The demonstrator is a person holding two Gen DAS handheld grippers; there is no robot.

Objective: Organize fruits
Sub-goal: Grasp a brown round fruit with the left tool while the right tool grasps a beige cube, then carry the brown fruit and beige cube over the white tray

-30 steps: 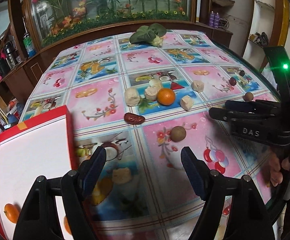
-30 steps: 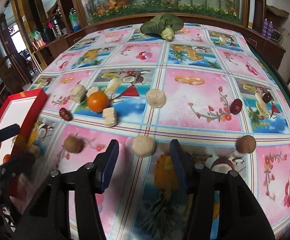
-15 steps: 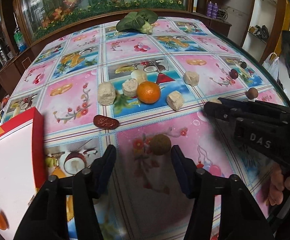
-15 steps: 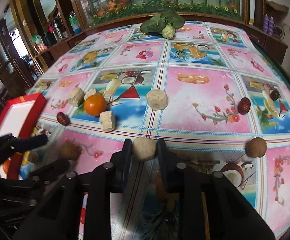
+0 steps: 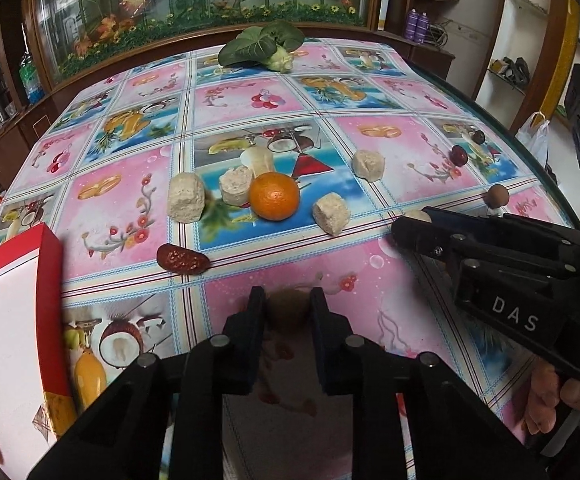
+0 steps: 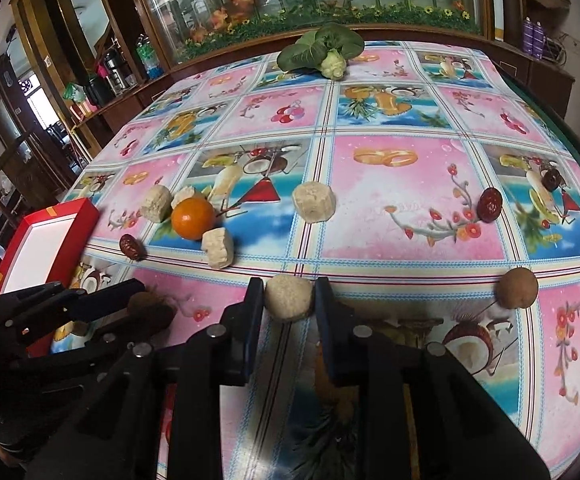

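Observation:
My left gripper is shut on a small brown round fruit resting on the tablecloth. My right gripper is shut on a pale beige chunk, also on the table; it shows in the left wrist view at the right. An orange lies mid-table among several beige chunks, with a red date in front of it. A red-rimmed white tray sits at the left. Another brown round fruit lies at the right.
A leafy green vegetable lies at the table's far edge. Dark red dates lie at the right. The table's right edge curves close by. A wooden cabinet with a glass aquarium front stands behind the table.
Both grippers moved forward and closed: the left around the brown round fruit, the right around the beige chunk. Both were open a second ago.

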